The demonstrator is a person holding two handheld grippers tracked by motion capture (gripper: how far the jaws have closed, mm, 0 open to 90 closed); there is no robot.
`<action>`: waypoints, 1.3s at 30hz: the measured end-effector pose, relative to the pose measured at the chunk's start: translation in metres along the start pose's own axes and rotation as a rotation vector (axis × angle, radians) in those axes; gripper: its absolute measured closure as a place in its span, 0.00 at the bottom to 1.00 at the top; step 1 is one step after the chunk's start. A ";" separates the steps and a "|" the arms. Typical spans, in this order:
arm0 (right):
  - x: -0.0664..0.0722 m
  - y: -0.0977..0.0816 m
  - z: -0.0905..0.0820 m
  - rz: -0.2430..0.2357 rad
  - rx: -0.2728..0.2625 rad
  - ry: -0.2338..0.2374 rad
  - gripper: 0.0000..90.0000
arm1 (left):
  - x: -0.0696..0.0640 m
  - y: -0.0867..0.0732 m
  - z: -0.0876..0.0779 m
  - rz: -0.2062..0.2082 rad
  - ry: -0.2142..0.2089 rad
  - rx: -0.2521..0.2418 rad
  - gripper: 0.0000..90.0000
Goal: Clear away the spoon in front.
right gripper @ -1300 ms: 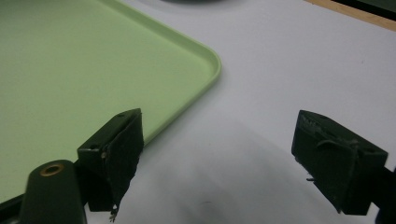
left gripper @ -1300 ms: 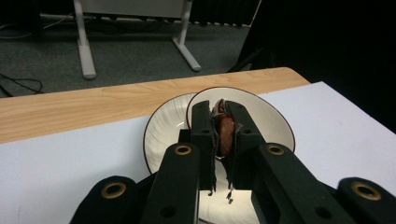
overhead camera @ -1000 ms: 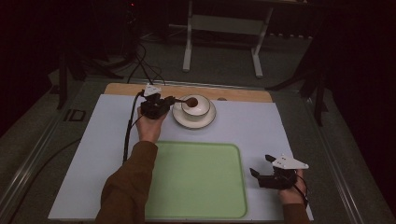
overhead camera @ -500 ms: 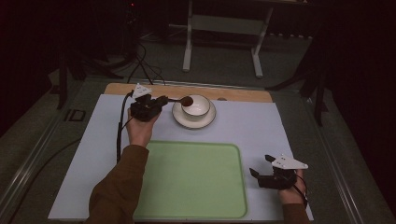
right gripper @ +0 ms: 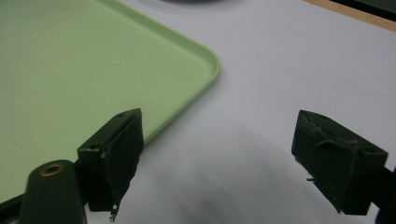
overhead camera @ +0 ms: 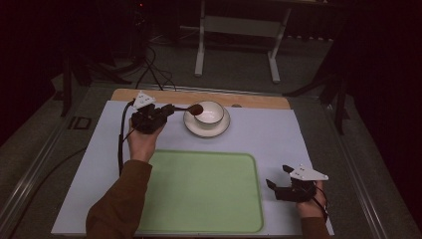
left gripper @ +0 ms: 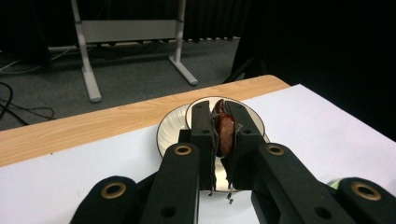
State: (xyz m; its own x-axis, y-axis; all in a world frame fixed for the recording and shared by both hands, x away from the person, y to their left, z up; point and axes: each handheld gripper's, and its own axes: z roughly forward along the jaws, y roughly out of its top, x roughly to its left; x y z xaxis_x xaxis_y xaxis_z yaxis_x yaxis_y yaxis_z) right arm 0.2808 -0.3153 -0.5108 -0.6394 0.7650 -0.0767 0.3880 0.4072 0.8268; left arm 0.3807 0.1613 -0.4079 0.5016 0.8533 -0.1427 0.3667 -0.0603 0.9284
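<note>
tongs (left gripper: 220, 135) clamped on brown spoon (left gripper: 226, 131) | above bowl (left gripper: 254, 122), saucer (left gripper: 169, 131)

A bowl (overhead camera: 210, 112) sits on a saucer (overhead camera: 206, 130) behind the tray (overhead camera: 201, 191).

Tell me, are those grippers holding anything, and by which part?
The left gripper pinches a dark brown spoon by its handle. The right gripper is open, holding nothing.

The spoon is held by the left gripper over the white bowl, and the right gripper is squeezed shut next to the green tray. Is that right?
Not quite. The right gripper is open, not shut: the right gripper view shows its jaws wide apart with nothing between them, beside the green tray. The rest holds: the left gripper grips the spoon at the white bowl.
</note>
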 end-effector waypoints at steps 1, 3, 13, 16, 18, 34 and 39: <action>0.000 0.000 0.000 0.000 0.000 0.000 0.18 | 0.000 0.000 -0.002 0.000 0.000 -0.001 0.93; 0.000 0.000 0.000 0.002 0.000 0.000 0.18 | 0.001 -0.001 -0.005 0.003 -0.001 -0.002 0.93; 0.000 0.000 0.000 0.001 -0.007 -0.002 0.18 | 0.002 -0.003 -0.027 0.012 0.002 -0.008 0.93; 0.000 0.000 -0.001 0.000 -0.009 -0.003 0.18 | 0.003 -0.004 -0.036 0.013 0.003 -0.011 0.93; 0.000 0.000 -0.001 0.001 -0.013 -0.002 0.18 | 0.004 -0.006 -0.042 0.012 0.008 -0.012 0.93; -0.001 0.002 -0.004 0.002 -0.039 -0.004 0.18 | 0.008 -0.022 -0.088 -0.008 0.028 0.008 0.93; -0.001 0.002 -0.005 0.003 -0.046 -0.004 0.18 | 0.005 -0.029 -0.094 -0.009 0.048 0.041 0.93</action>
State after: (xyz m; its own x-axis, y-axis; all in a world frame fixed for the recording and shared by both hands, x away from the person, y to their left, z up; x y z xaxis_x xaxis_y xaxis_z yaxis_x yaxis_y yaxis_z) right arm 0.2788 -0.3180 -0.5061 -0.6355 0.7683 -0.0769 0.3588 0.3820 0.8517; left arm 0.2992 0.2164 -0.4030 0.4602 0.8778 -0.1330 0.4035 -0.0734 0.9120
